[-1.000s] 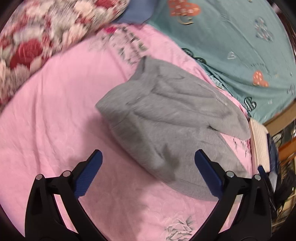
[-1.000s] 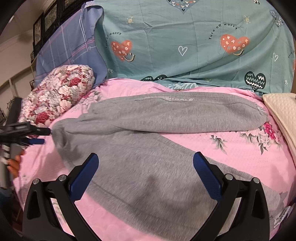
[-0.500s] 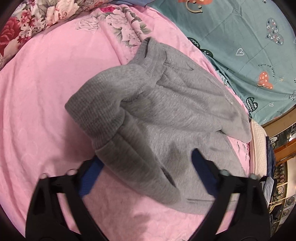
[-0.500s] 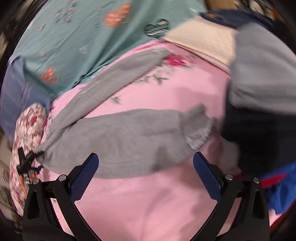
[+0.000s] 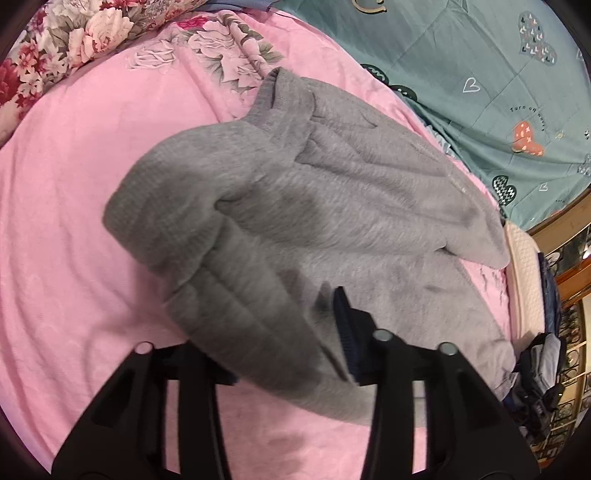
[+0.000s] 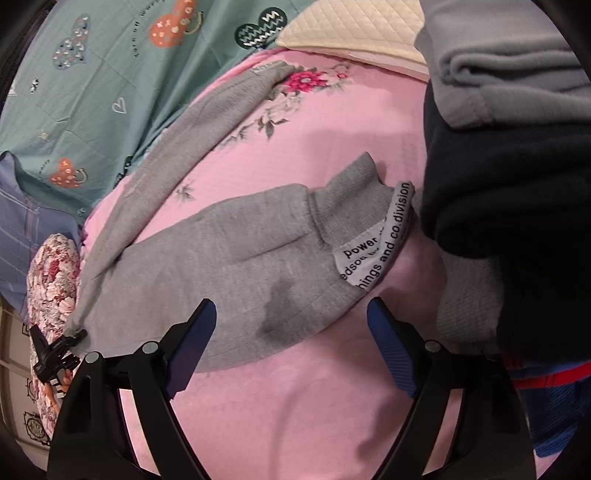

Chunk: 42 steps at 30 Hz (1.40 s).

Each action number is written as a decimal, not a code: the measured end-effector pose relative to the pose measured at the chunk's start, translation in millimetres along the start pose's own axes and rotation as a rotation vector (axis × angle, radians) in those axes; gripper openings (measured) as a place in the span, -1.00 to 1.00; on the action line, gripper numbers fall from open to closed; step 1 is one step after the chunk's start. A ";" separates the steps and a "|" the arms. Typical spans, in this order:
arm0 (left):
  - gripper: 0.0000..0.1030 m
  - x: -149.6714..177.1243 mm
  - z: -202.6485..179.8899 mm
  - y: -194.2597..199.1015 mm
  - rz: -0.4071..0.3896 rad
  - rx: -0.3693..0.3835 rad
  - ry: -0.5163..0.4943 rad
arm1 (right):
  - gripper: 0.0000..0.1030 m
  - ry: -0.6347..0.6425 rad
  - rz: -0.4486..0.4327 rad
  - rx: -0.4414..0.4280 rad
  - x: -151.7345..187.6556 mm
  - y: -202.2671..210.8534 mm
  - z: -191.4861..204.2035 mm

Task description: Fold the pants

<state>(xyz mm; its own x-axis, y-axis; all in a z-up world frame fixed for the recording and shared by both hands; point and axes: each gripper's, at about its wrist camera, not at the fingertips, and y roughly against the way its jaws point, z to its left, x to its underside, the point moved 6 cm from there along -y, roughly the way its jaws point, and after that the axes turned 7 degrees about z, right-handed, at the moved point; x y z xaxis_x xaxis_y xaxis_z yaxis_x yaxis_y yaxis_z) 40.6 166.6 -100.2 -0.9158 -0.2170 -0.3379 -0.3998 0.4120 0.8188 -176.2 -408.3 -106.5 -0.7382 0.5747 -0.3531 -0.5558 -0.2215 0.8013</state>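
Grey sweatpants (image 5: 295, 221) lie spread on a pink bedsheet (image 5: 74, 221). My left gripper (image 5: 280, 343) is at their near waistband edge with its jaws closing. A bunch of grey cloth fills the gap; the right pad presses into it and the left finger is hidden under the fabric. In the right wrist view the pants (image 6: 240, 258) stretch away to the left gripper (image 6: 55, 356), which pinches their far end to a point. My right gripper (image 6: 291, 347) hovers over the near leg by the cuff with its white label (image 6: 373, 251). Its jaws are wide, closing slightly, and the pads touch no cloth.
A pile of dark and grey garments (image 6: 498, 184) rises at the right, close to the cuff. A teal heart-print quilt (image 6: 92, 74) and a floral pillow (image 6: 51, 288) border the sheet (image 6: 295, 406). A cream quilted pad (image 6: 351, 33) lies at the top.
The left gripper came forward and down onto the waistband and its jaws narrowed around the cloth. The right gripper swung from the pants' middle to the leg cuff, rolling, and narrowed a little.
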 end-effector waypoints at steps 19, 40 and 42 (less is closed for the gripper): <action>-0.83 -4.3 -20.8 113.5 -0.235 0.113 -0.031 | -0.86 0.211 -0.140 -0.194 -15.4 61.0 63.1; 0.92 21.0 41.9 166.9 -0.269 -0.231 -0.135 | 0.37 0.446 -0.026 -0.081 -34.4 38.8 137.8; 0.93 -8.9 37.4 148.0 -0.232 -0.208 -0.098 | 0.38 0.456 -0.022 -0.120 -49.0 30.8 158.1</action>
<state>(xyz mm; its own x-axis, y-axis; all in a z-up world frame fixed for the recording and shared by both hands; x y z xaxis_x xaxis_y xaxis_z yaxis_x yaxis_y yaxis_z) -11.9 262.6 6.6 -0.8045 -0.1934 -0.5616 -0.5912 0.1699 0.7884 -96.7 -318.7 11.9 -0.8034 0.1812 -0.5672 -0.5936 -0.3184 0.7391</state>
